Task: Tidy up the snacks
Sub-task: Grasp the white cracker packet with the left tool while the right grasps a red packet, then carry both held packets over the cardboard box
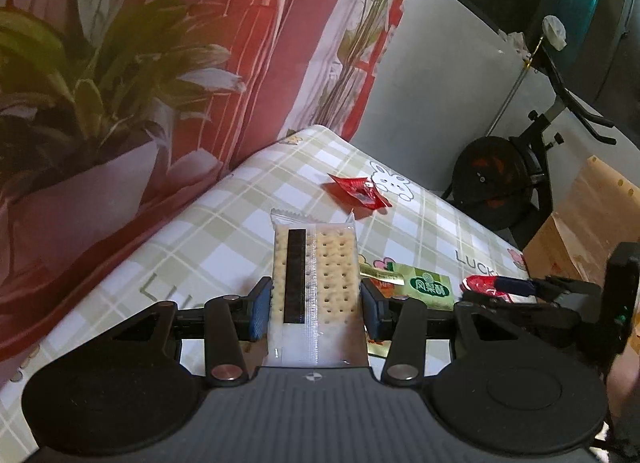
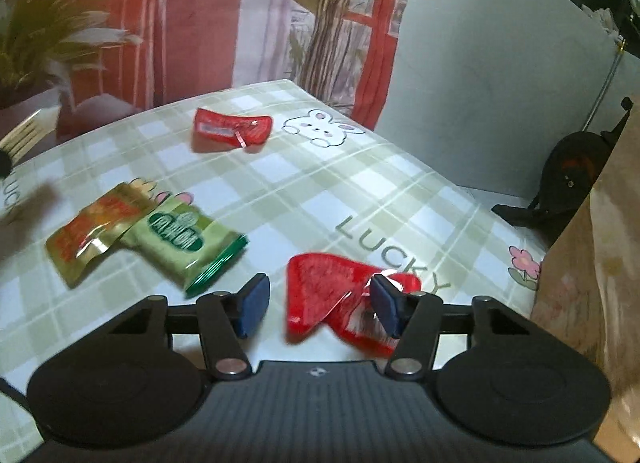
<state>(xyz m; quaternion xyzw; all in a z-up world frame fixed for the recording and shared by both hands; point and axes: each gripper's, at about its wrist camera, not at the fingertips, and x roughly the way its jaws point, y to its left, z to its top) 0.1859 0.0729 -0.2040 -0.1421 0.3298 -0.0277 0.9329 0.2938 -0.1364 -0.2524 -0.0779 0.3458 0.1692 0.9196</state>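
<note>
A clear packet of square crackers (image 1: 316, 263) with a black stripe is clamped between the blue pads of my left gripper (image 1: 316, 311), held above the checked tablecloth (image 1: 224, 223). My right gripper (image 2: 320, 303) is low over the table with a crumpled red snack packet (image 2: 332, 291) between its jaws. The right pad touches the packet, while a gap shows beside the left pad. In the left wrist view the right gripper (image 1: 500, 289) appears at the right, at that red packet (image 1: 480, 283).
A second red packet (image 2: 232, 129) lies farther back near a printed rabbit. A gold packet (image 2: 92, 235) and a green packet (image 2: 184, 239) overlap at the left. A brown paper bag (image 2: 592, 263) stands at the table's right edge; an exercise bike (image 1: 520, 183) is beyond it.
</note>
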